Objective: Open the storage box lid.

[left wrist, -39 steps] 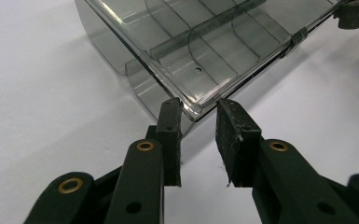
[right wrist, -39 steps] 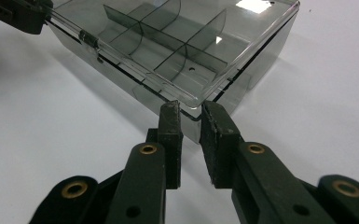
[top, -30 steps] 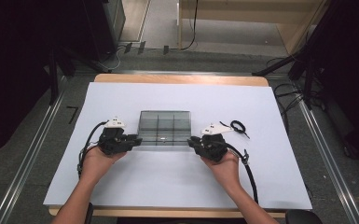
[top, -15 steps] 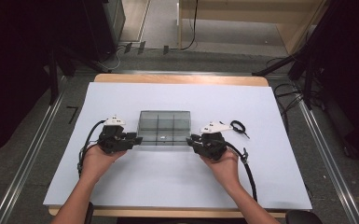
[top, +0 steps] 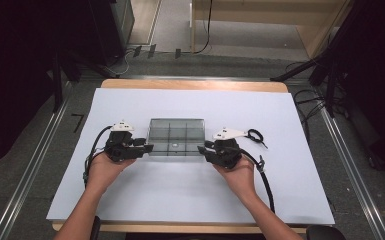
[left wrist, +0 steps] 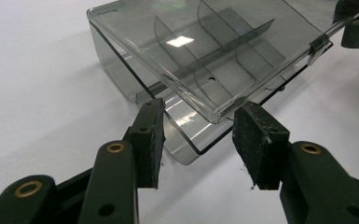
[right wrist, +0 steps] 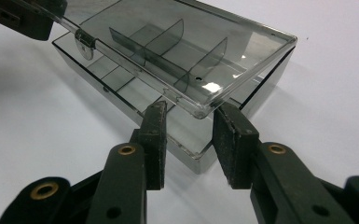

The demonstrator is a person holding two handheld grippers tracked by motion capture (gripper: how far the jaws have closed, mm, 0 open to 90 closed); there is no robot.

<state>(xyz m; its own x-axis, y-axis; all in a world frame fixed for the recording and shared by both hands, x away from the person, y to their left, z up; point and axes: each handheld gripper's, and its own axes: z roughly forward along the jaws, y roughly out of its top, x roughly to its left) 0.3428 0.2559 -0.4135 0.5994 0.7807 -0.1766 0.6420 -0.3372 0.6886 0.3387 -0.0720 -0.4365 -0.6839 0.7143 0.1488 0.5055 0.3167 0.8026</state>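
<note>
Work in hand: we are handling a clear smoky compartment box with both tongs, one at each short end.

Where the box is: it sits flat on the white sheet that covers the counter, near the middle, between our two hands.

Long axis: in the high view the box runs left to right, so its short ends face the tongs and its long sides face toward and away from us.

Lid: in both gripper views the transparent lid sits slightly tilted, its near corner raised off the base and overhanging it; we judge it not latched down.

Left tongs: just beside the left end of the box. In the left gripper view the left tongs stand released, and they have just been opening; the lid's corner and the base edge lie in the gap, but the pads do not press on them.

Right tongs: just beside the right end. In the right gripper view the right tongs are also released and have just been opening, with the lid corner pointing into the gap, untouched.

Which hand is nearer: we judge both about equally near, each at its own end.

Coming move: any fresh grip turns on each lid corner lying straight ahead of its tongs, slightly above the base rim.

Inside: dividers form empty compartments.

Writing: none readable on the box or sheet.
</note>
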